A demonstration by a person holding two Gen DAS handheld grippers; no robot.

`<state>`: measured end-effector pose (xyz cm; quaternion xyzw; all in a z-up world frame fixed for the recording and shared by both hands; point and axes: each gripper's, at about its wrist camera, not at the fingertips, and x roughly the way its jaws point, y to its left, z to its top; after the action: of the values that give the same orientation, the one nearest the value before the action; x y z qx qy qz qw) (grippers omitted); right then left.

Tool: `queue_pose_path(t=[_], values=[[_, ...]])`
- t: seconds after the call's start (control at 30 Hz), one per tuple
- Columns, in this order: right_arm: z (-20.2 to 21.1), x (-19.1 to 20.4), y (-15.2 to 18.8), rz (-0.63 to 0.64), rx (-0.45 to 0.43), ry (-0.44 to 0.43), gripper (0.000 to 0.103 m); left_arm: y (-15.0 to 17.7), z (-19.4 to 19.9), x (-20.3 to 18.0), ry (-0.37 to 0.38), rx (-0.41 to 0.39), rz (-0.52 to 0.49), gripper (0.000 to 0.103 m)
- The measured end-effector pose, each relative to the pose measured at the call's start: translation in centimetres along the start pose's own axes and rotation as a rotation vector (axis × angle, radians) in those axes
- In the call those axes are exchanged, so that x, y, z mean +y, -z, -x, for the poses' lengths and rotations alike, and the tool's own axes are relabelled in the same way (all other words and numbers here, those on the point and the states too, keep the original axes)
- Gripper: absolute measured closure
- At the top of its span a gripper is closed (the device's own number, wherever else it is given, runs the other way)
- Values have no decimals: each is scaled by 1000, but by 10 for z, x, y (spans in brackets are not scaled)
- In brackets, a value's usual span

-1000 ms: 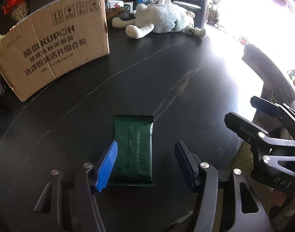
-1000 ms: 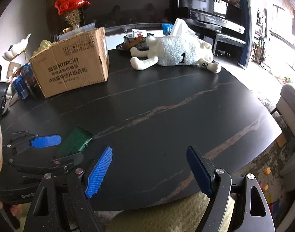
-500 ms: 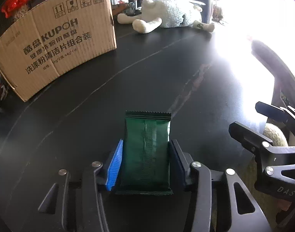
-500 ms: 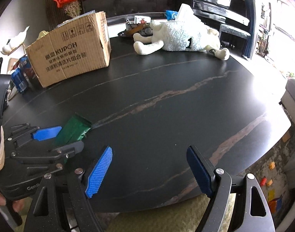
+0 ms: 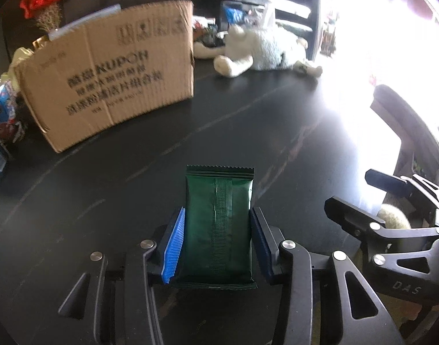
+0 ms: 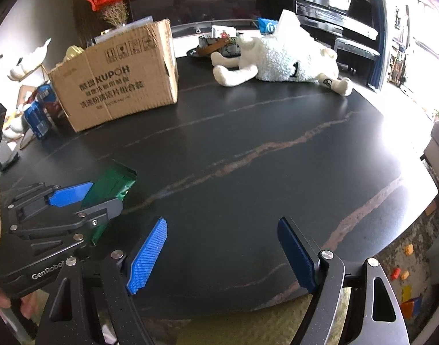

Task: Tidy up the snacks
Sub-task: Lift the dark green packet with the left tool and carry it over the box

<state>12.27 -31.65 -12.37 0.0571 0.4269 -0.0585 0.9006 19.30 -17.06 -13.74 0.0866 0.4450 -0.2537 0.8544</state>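
My left gripper (image 5: pixel 218 230) is shut on a dark green snack packet (image 5: pixel 218 224), its blue pads pressing both long sides, and holds it above the black table (image 5: pixel 248 132). The packet also shows in the right wrist view (image 6: pixel 111 184), tilted up inside the left gripper (image 6: pixel 84 198). My right gripper (image 6: pixel 222 247) is open and empty near the table's front edge; it shows at the right of the left wrist view (image 5: pixel 363 198). An open cardboard box (image 5: pixel 104 83) stands at the back left, also in the right wrist view (image 6: pixel 116 83).
A white plush sheep (image 6: pixel 282 60) lies at the back of the table, with a bowl of small items (image 6: pixel 216 46) behind it. Blue snack packs (image 5: pixel 3 120) stand left of the box. A chair (image 5: pixel 406 132) is at the table's right edge.
My left gripper closed on the green packet and lifted it off the table, moving toward the box. The right gripper stayed open and moved little.
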Motion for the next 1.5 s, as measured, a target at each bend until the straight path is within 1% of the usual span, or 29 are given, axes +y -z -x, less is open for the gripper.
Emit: queue_pose_path(t=[0.17, 0.33, 0.43, 0.73, 1.0, 1.33, 1.5], values=[[10, 9, -15, 14, -32, -3, 23, -4, 20, 13, -21, -40, 38, 59], [24, 23, -34, 43, -85, -13, 23, -8, 41, 27, -38, -89, 64, 59], [30, 29, -45, 47, -108, -33, 23, -12, 56, 35, -50, -132, 78, 59], [42, 54, -75, 63, -179, -82, 23, -28, 92, 61, -75, -211, 131, 59], [48, 76, -99, 76, -223, -113, 23, -49, 108, 82, -82, -247, 159, 59], [53, 98, -135, 114, -271, -127, 23, -81, 125, 102, -115, -299, 160, 59], [50, 99, -153, 113, -311, -100, 23, -98, 123, 111, -131, -294, 149, 59]])
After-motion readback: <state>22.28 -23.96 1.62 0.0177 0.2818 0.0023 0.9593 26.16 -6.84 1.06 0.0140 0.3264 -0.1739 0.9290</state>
